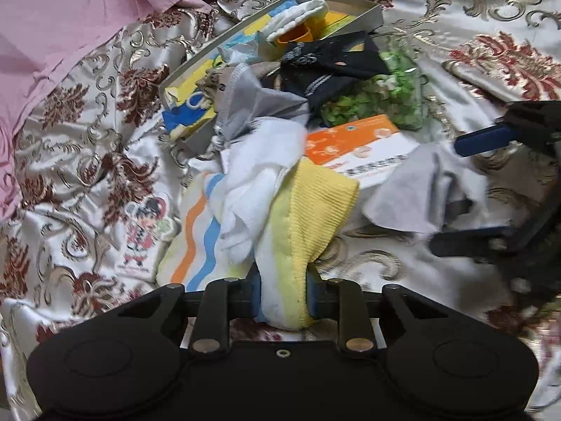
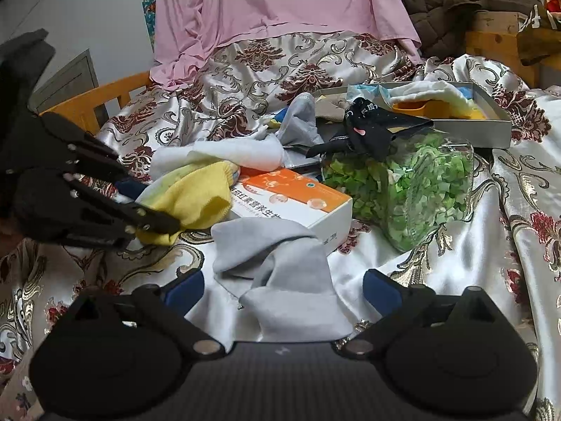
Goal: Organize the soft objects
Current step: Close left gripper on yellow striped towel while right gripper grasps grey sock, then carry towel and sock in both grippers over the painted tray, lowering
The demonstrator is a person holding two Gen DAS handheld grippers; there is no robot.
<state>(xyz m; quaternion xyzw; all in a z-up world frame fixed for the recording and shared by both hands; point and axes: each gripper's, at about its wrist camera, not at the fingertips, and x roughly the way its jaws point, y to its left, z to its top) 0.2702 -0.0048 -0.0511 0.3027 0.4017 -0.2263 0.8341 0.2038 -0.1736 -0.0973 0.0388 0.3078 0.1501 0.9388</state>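
Left gripper (image 1: 284,301), jaws clamped on the limp, light yellow sock (image 1: 308,217); right gripper (image 2: 283,289), at three o'clock, jaws wide open astride the grey sock (image 2: 280,273), best pinched mid-fold.

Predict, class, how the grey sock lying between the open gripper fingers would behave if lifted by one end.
The grey sock looks floppy: it already lies creased, so it would probably droop. It seems light, thin knit. On the satin cloth it might slide when pushed.
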